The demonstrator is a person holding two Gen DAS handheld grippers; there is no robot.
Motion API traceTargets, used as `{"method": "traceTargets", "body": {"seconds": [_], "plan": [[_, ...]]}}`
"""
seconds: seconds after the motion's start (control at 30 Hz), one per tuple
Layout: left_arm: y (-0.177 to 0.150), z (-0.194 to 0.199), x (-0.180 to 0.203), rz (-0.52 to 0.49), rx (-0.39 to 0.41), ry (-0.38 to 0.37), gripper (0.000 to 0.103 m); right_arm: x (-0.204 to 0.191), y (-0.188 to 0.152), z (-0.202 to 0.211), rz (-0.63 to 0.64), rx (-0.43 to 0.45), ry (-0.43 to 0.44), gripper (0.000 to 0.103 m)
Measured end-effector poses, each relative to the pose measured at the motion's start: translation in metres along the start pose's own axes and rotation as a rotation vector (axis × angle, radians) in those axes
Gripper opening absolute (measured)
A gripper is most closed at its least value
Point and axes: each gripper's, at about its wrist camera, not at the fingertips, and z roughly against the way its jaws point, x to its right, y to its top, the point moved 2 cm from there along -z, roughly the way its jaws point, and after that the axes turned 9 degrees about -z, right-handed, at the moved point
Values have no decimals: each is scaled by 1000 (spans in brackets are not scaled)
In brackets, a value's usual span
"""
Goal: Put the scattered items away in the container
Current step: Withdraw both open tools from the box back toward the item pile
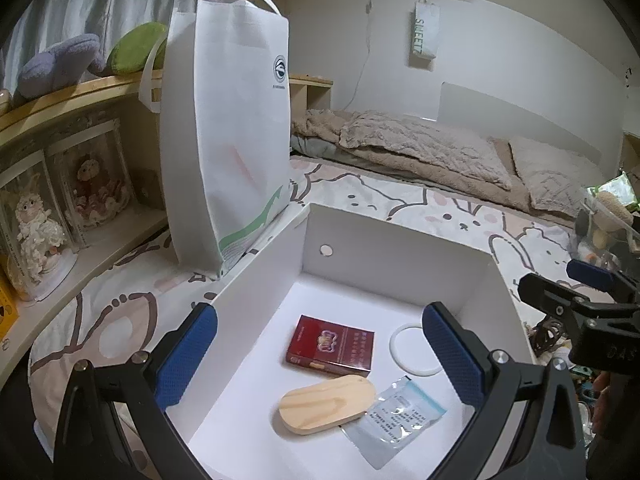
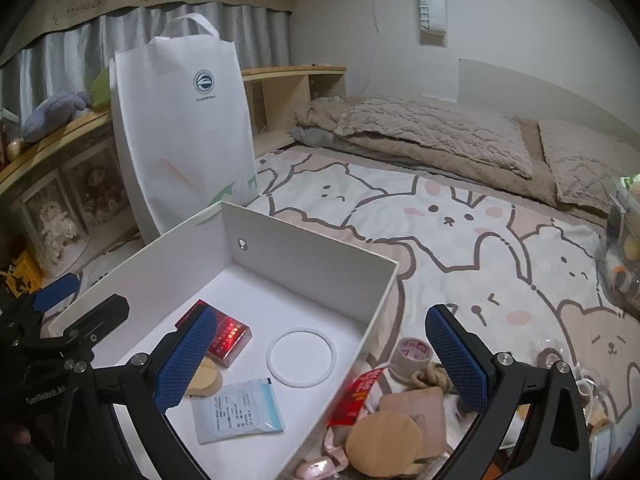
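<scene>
A white open box (image 1: 400, 256) (image 2: 312, 256) stands on the bed. Inside lie a red pack (image 1: 332, 346) (image 2: 230, 338), a white ring (image 1: 394, 348) (image 2: 272, 354), a wooden oval (image 1: 326, 404) (image 2: 206, 378) and a pale blue sachet (image 1: 396, 416) (image 2: 240, 410). My left gripper (image 1: 320, 320) (image 2: 84, 300) hangs open above the box floor, holding nothing. My right gripper (image 2: 322, 320) (image 1: 560, 280) is wide open and straddles the box's right wall, also holding nothing. Right of the box lie a tape roll (image 2: 412, 354), a rope knot (image 2: 430, 376), a red packet (image 2: 360, 396), a round cork disc (image 2: 384, 440), a tan square pad (image 2: 424, 404) and a pink item (image 2: 316, 470).
A tall white tote bag (image 1: 228, 140) (image 2: 180, 132) stands just behind the box's left corner. A wooden shelf (image 1: 80, 92) with boxed figurines runs along the left. Folded beige blankets (image 2: 432, 136) lie at the far end, and a clear container (image 2: 620, 248) sits at the right edge.
</scene>
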Motion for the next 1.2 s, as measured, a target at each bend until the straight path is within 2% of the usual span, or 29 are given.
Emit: {"method": "traceTargets", "body": {"seconds": [0.5, 0.6, 0.93, 1.2], "plan": [[13, 20, 26, 21, 64, -85, 103, 58, 8, 71, -47, 109, -79, 103], [14, 26, 32, 7, 76, -82, 103, 73, 8, 89, -65, 138, -97, 103], [21, 40, 57, -17, 118, -110, 103, 126, -4, 139, -83, 202, -214, 103], [24, 49, 83, -29, 144, -150, 103, 154, -15, 170, -90, 259, -280, 103]]}}
